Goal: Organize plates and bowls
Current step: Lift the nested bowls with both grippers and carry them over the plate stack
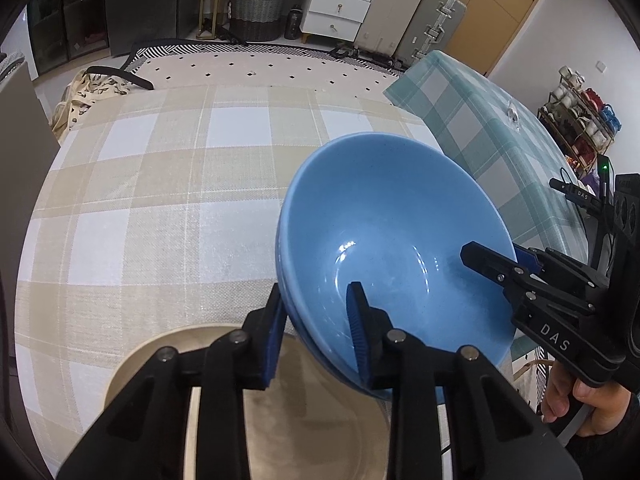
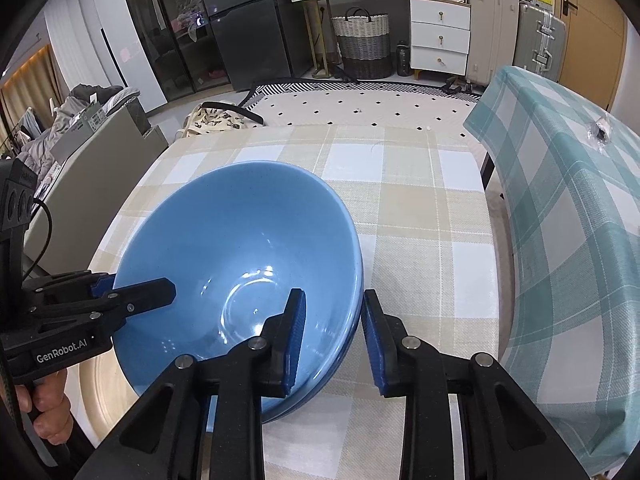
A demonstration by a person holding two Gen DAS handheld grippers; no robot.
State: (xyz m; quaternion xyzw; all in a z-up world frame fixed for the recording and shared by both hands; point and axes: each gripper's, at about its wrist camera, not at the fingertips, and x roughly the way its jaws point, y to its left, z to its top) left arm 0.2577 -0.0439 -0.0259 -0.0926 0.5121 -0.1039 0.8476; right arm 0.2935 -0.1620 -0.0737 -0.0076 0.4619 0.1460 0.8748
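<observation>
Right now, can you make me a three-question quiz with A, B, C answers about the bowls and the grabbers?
1. Where do the bowls sit?
A. partly over a beige plate
B. on the floor
C. in a basket

2. How many blue bowls are stacked?
A. one
B. two
C. five

3. What are the grabbers doing?
A. both hang far from the bowls
B. both straddle the rim
C. one holds a spoon

Answers:
1 A, the plate shows under the near edge.
2 B, a doubled rim shows.
3 B, the left gripper and right gripper each have one finger inside and one outside; whether they pinch is unclear.
</observation>
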